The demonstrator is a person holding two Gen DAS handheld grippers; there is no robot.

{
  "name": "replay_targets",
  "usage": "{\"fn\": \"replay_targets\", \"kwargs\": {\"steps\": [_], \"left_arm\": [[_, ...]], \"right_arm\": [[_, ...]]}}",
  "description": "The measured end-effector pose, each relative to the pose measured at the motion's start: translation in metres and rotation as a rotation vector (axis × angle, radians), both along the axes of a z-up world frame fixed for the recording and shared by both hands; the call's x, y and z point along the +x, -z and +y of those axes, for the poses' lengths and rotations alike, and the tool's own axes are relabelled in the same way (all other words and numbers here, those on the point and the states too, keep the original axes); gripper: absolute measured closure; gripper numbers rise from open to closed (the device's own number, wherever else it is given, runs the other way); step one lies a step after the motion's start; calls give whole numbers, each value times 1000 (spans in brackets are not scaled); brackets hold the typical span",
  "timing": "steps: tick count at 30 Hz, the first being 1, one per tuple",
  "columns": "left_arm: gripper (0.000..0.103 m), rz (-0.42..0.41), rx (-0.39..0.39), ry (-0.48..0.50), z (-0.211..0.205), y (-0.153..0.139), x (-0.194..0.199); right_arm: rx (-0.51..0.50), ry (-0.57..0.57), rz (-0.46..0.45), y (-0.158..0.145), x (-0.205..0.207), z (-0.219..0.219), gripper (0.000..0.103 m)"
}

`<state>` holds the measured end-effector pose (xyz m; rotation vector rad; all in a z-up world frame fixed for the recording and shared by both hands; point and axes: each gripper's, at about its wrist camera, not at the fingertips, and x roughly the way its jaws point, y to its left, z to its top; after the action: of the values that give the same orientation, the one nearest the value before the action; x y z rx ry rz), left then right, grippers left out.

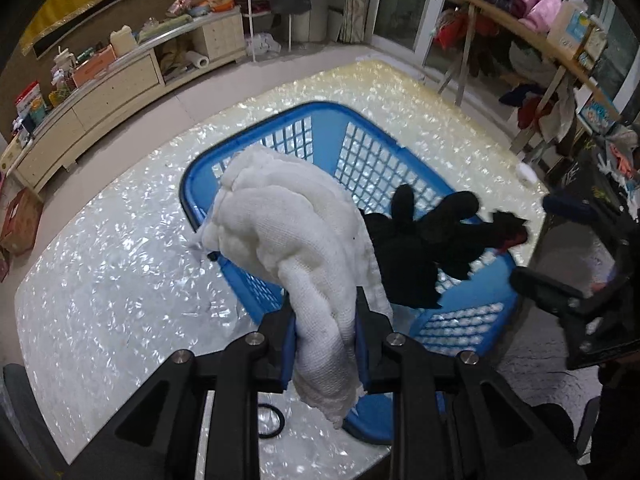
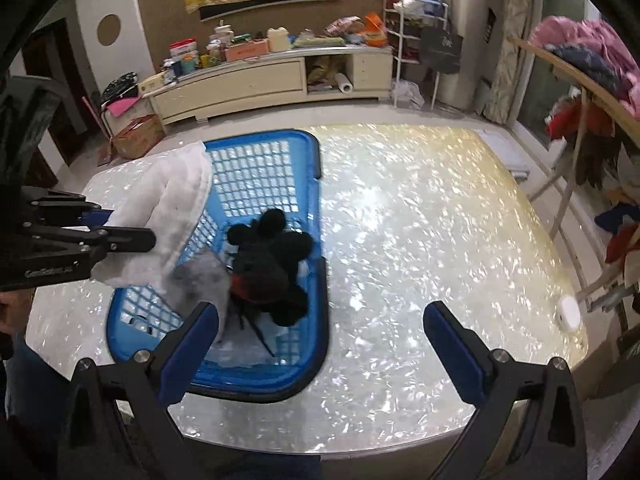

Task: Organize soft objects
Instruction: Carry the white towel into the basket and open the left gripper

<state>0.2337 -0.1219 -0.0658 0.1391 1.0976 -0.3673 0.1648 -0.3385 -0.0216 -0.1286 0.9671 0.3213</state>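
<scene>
Blue basket (image 1: 472, 320) sits on the pearly table (image 1: 120, 280); we take it as landmark. Our left gripper (image 1: 324, 320) pinches a white cloth (image 1: 280, 224), held over the basket's left rim. Black plush toy (image 2: 272, 256) appears blurred just above the basket interior. Our right gripper (image 2: 320, 320) hangs with jaws spread wide, empty, at the basket's near right corner.

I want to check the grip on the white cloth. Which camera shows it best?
The left wrist view: the white cloth fills the middle, pinched in the left gripper over the blue basket. The right wrist view shows it only sideways at the left edge, blurred.
</scene>
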Motion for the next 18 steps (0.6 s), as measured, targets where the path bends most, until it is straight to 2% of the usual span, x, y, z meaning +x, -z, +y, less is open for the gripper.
{"fn": "replay_targets", "kwargs": {"steps": [7, 15, 16, 18], "left_arm": [[81, 39, 43, 23, -15, 24, 31], [80, 73, 119, 26, -18, 47, 52], [78, 73, 123, 28, -20, 47, 53], [68, 68, 122, 23, -18, 46, 52]], "right_arm": [[14, 16, 46, 17, 12, -4, 0], [23, 14, 66, 18, 15, 6, 0], [24, 12, 65, 17, 14, 7, 0], [26, 6, 61, 15, 11, 9, 0]]}}
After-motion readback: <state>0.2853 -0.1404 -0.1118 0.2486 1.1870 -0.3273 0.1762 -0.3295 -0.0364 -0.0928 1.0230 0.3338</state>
